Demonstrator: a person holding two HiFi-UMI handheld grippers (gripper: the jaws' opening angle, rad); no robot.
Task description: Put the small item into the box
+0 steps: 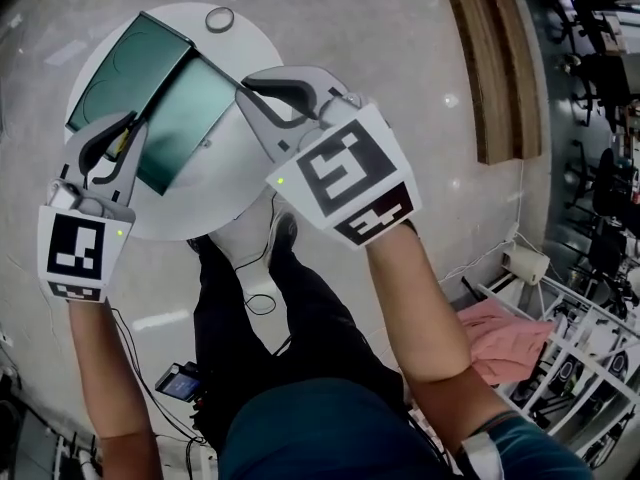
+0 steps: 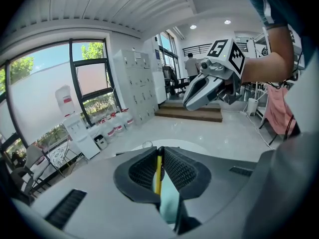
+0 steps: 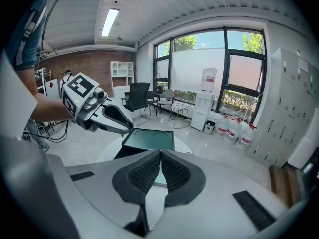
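Step in hand: carry-in, item not yet released. Left gripper (image 1: 128, 126) hung over the near-left edge of the open green box (image 1: 128, 68), which lay flat on the round white table (image 1: 255, 46). Its jaws were clamped on the small yellow item (image 2: 158, 169), a thin strip standing on edge between the pads. So the item was in the air above the box rim, not inside.

Right gripper (image 1: 246, 87) had jaws pressed together with nothing seen between them. Its tips sat right at the box's right-hand edge; whether they touched it could not be told.

Next move, as I judge it: bring the left gripper further in over a tray half, lower it, then part the jaws. The thin item may tip or stick to a pad on release.

View differences: only the left gripper view showed the yellow item plainly; the head view gave a bare fleck of it. The head view alone showed a small ring (image 1: 219, 18) on the far table edge. The right gripper view showed both shallow hollows in the box's far half
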